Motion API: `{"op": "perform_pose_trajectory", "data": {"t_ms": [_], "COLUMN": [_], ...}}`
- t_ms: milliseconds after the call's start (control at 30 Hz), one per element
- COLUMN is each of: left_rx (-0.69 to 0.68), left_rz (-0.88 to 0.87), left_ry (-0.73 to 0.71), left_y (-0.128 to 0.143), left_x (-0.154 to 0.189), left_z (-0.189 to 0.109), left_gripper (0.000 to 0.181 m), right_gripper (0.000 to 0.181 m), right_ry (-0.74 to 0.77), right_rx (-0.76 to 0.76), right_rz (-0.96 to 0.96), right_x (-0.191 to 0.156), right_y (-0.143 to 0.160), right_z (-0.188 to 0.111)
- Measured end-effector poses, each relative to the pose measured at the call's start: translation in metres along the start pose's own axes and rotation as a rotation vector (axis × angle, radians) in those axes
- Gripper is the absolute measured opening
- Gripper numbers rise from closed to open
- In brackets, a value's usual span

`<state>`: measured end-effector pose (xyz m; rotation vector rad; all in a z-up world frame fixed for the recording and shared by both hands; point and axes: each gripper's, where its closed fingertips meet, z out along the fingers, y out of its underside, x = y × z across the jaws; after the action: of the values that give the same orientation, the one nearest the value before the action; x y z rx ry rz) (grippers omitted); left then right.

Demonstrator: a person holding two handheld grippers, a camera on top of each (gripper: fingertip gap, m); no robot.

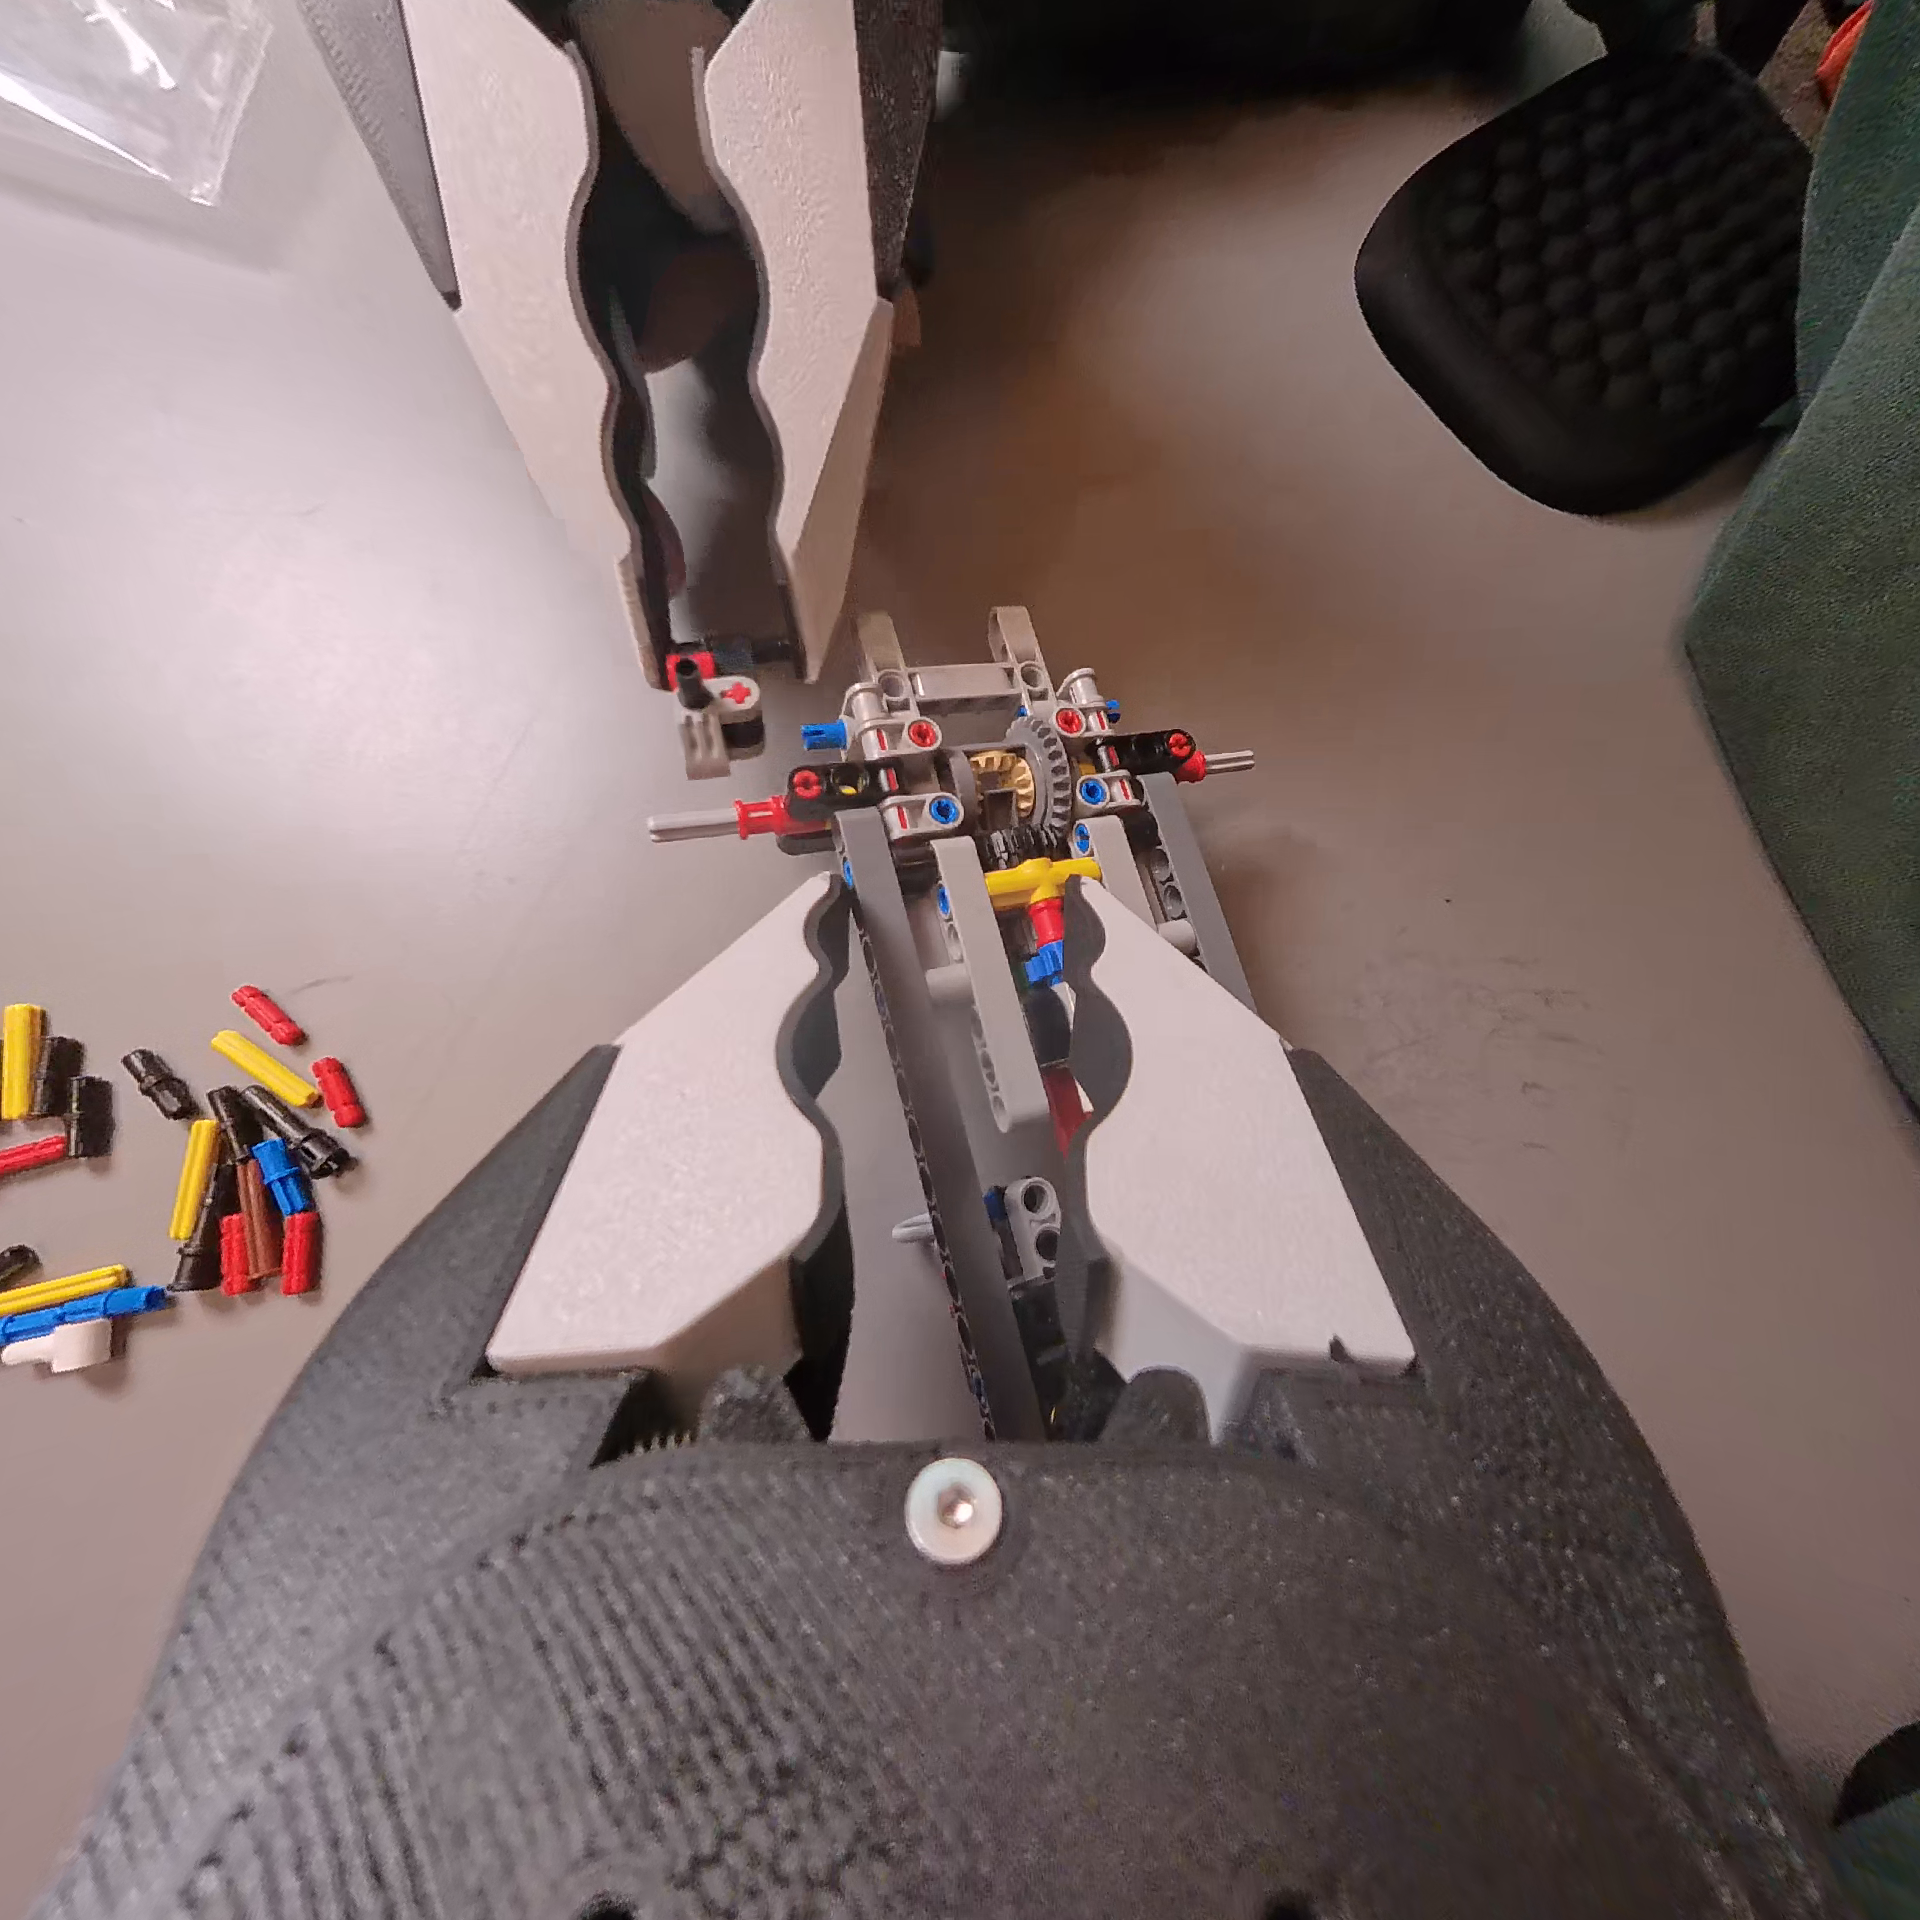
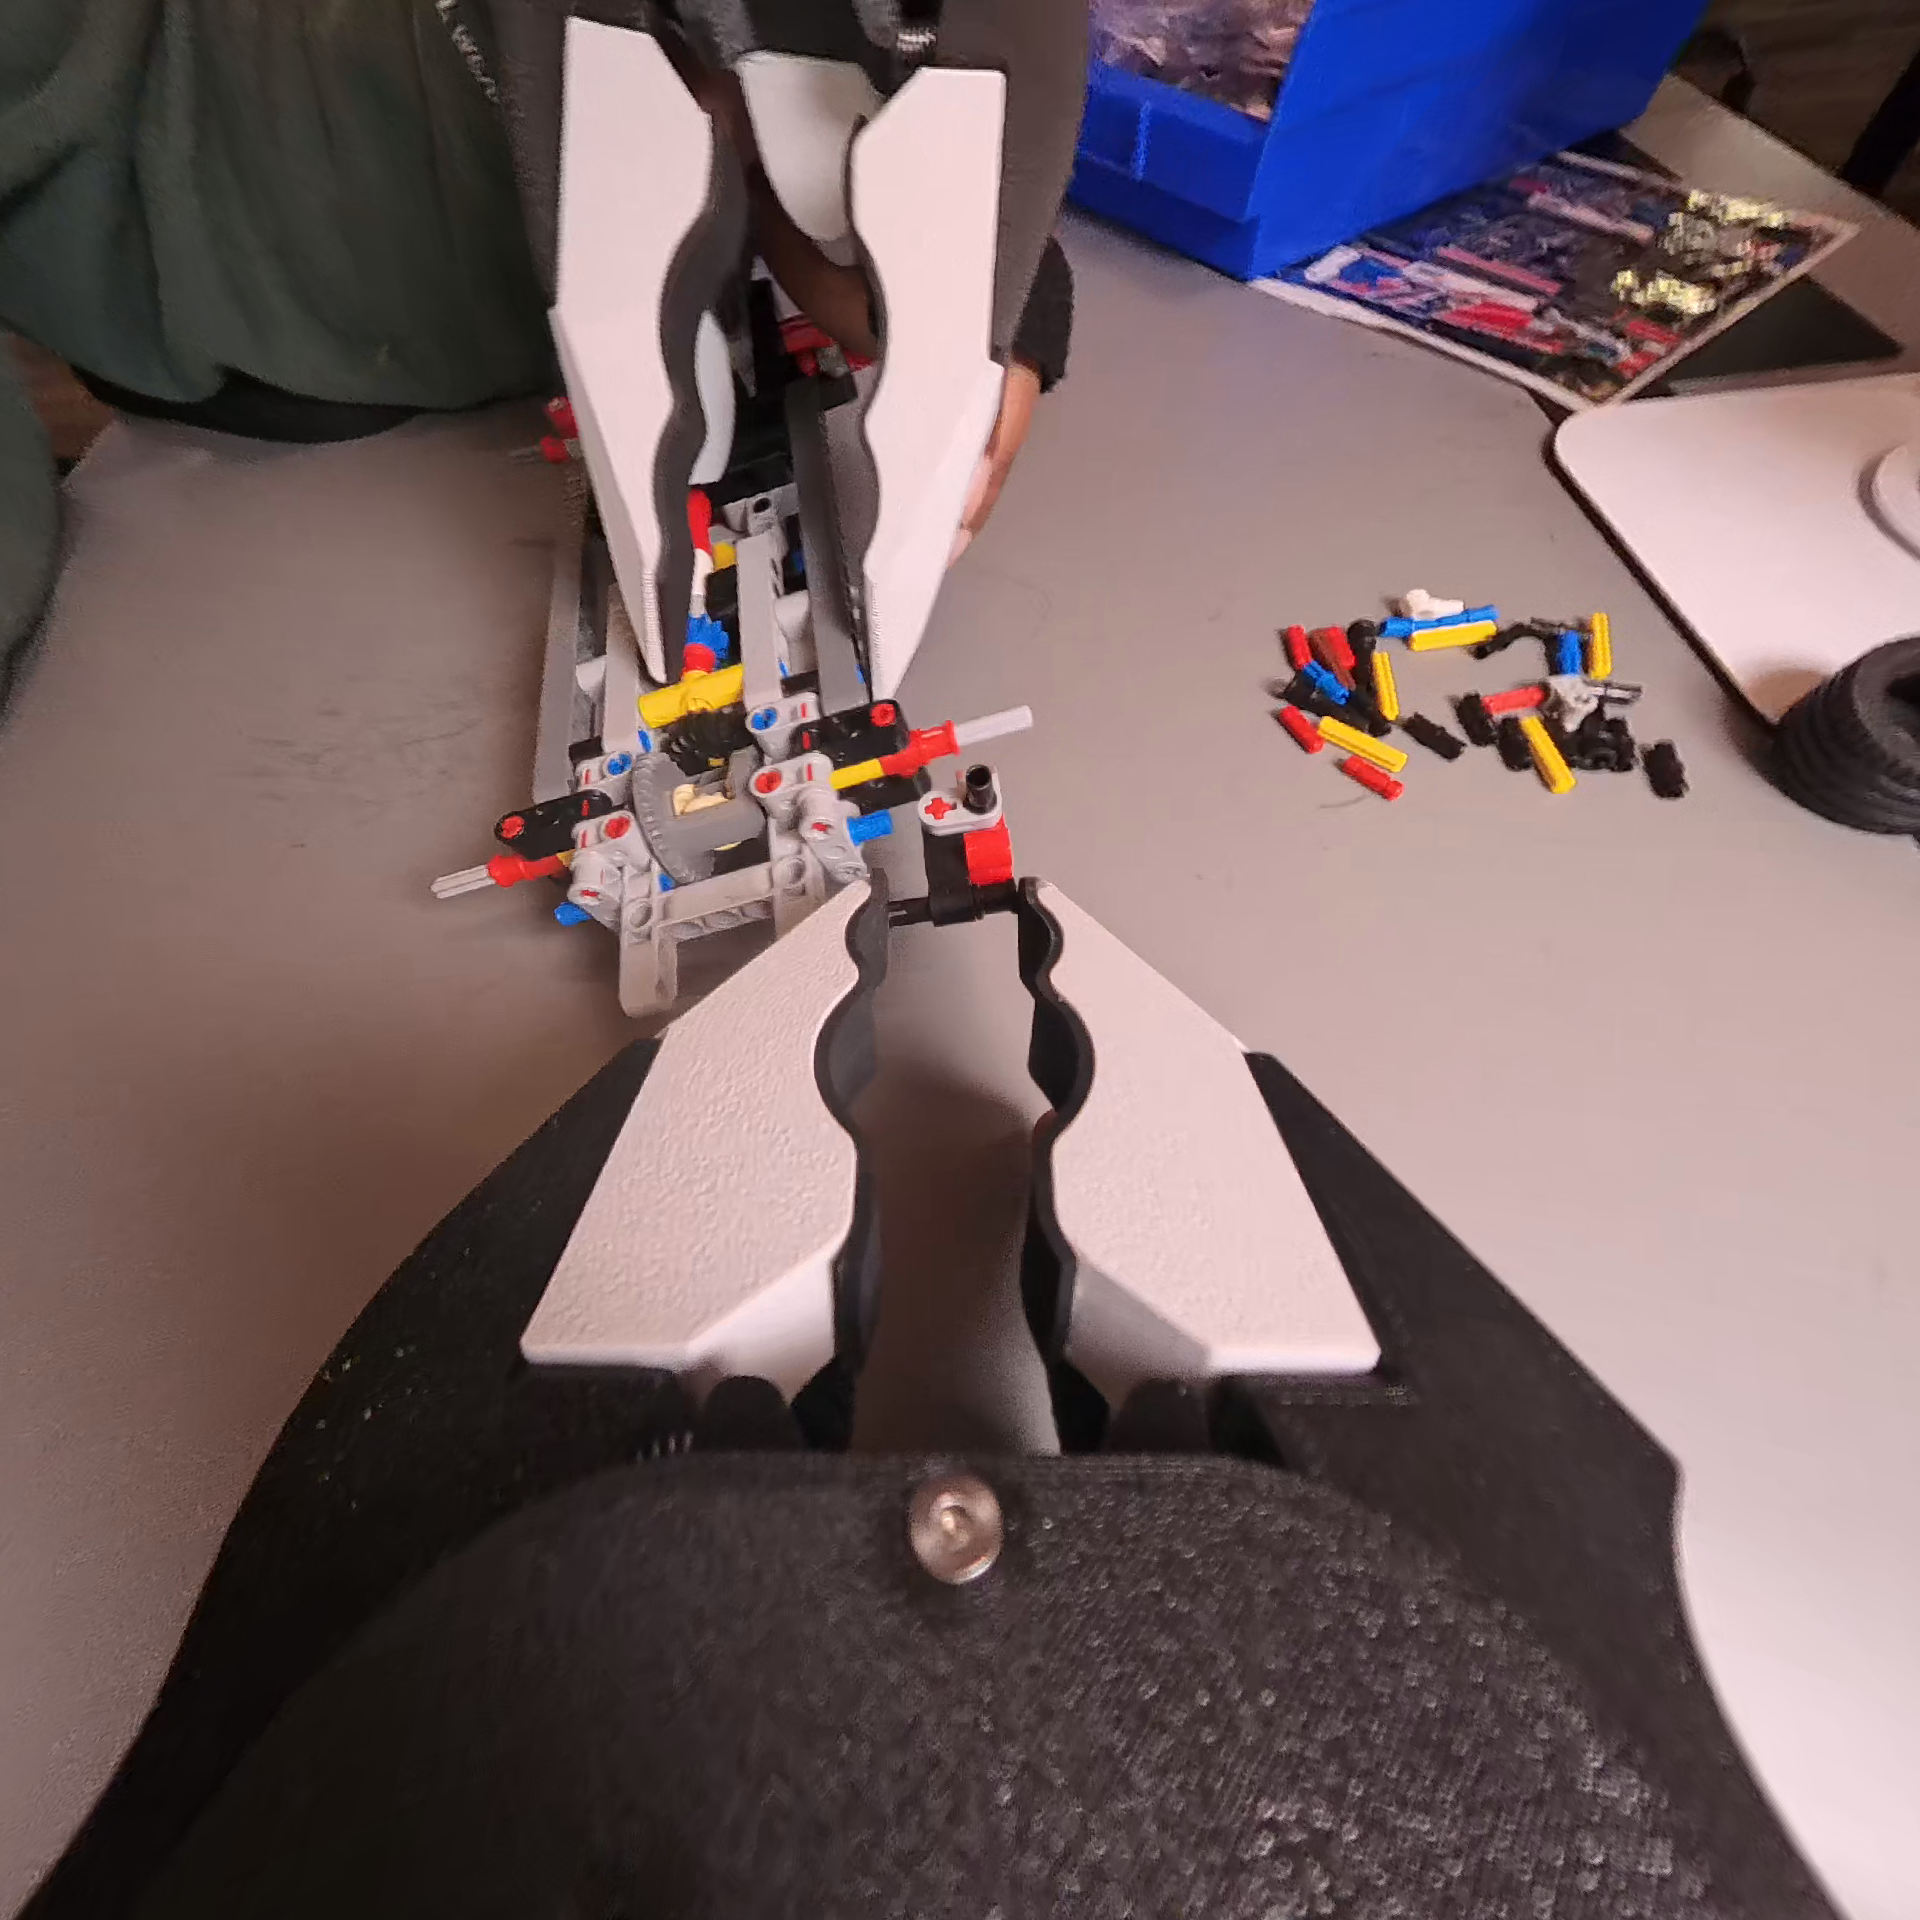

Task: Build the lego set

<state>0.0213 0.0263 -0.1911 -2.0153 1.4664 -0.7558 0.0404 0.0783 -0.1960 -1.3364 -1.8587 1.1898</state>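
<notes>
The lego chassis [image 1: 966, 790], grey beams with a gear, red, blue and yellow pins and a cross axle, lies on the grey table. My left gripper [image 1: 961, 894] is shut on its long middle beams; one side beam runs outside the fingers. In the right wrist view the left gripper [image 2: 774, 670] comes in from the top over the chassis [image 2: 707, 810]. My right gripper [image 2: 948, 896] is shut on a small red, black and grey sub-assembly [image 2: 966, 842], held by its black end just right of the chassis. It also shows in the left wrist view [image 1: 717, 717] at the right gripper's tips [image 1: 732, 665].
A pile of loose pins and axles [image 1: 239, 1174] [image 2: 1475, 696] lies on the table. A blue bin [image 2: 1299, 135], an instruction booklet [image 2: 1558, 270], a white base [image 2: 1745, 520] and a black tyre [image 2: 1860, 738] stand far right. A plastic bag [image 1: 114, 94] and black chair seat [image 1: 1590, 270] sit beyond. The left gripper's tips are roughly 6 cm from the right gripper's.
</notes>
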Motion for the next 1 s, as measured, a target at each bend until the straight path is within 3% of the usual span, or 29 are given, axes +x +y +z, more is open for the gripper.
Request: {"op": "perform_pose_trajectory", "data": {"t_ms": [167,1000], "left_rx": [0.013,0.014], "left_rz": [0.009,0.02], "left_ry": [0.006,0.011], "left_y": [-0.003,-0.006], "left_x": [0.002,0.004], "left_z": [0.002,0.006], "left_gripper": [0.04,0.04], "right_gripper": [0.022,0.022], "right_ry": [-0.038,-0.021], "right_rx": [0.024,-0.06], "right_rz": [0.07,-0.068], "right_x": [-0.003,-0.012], "right_y": [-0.004,0.0], "right_z": [0.001,0.001]}}
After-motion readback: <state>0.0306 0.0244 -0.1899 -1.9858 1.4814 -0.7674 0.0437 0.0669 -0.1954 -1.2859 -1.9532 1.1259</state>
